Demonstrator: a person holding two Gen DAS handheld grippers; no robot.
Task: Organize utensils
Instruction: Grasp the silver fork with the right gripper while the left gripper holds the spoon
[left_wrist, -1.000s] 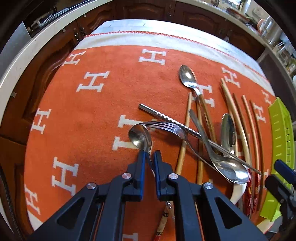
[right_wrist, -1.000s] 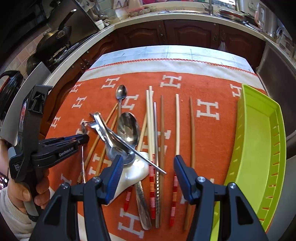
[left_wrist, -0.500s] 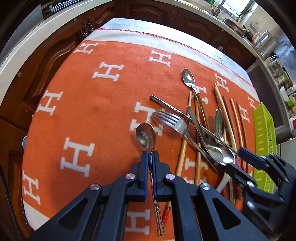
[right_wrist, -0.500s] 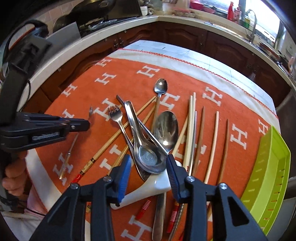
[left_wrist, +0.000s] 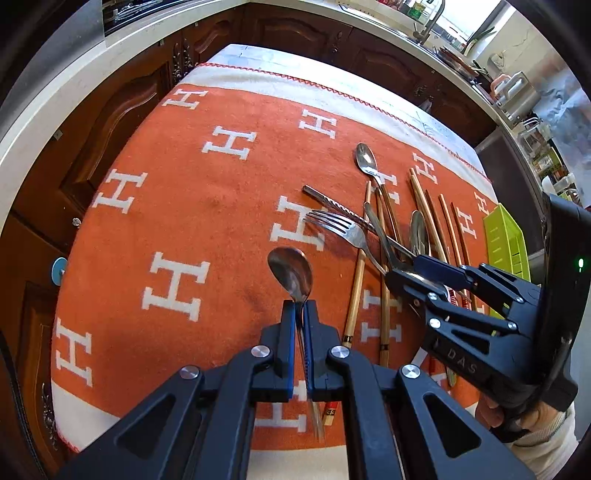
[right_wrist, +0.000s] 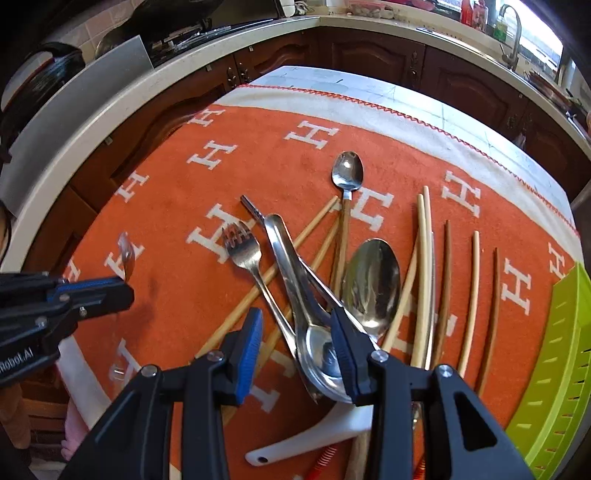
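My left gripper (left_wrist: 299, 306) is shut on the handle of a small steel spoon (left_wrist: 291, 273), held above the orange cloth (left_wrist: 184, 206) to the left of the pile. In the right wrist view that gripper (right_wrist: 125, 291) shows at the left edge. My right gripper (right_wrist: 295, 321) hangs low over the pile with its jaws partly apart. Two stacked steel serving spoons (right_wrist: 321, 354) and the handle of a fork (right_wrist: 242, 251) lie between them. The right pad is at the bowl's edge and the left pad stands apart from it. Seen from the left wrist, the right gripper (left_wrist: 402, 273) sits over the pile.
A lime green tray (right_wrist: 554, 350) stands at the cloth's right edge. Several wooden chopsticks (right_wrist: 472, 295), a large steel spoon (right_wrist: 371, 280), a teaspoon (right_wrist: 347, 171) and a white ceramic spoon (right_wrist: 314, 432) lie around the pile. Dark cabinets and a counter ring the table.
My left gripper shut on the small spoon and raised it off the cloth. The right gripper narrowed its jaws, rolled, and came down over the stacked steel spoons.
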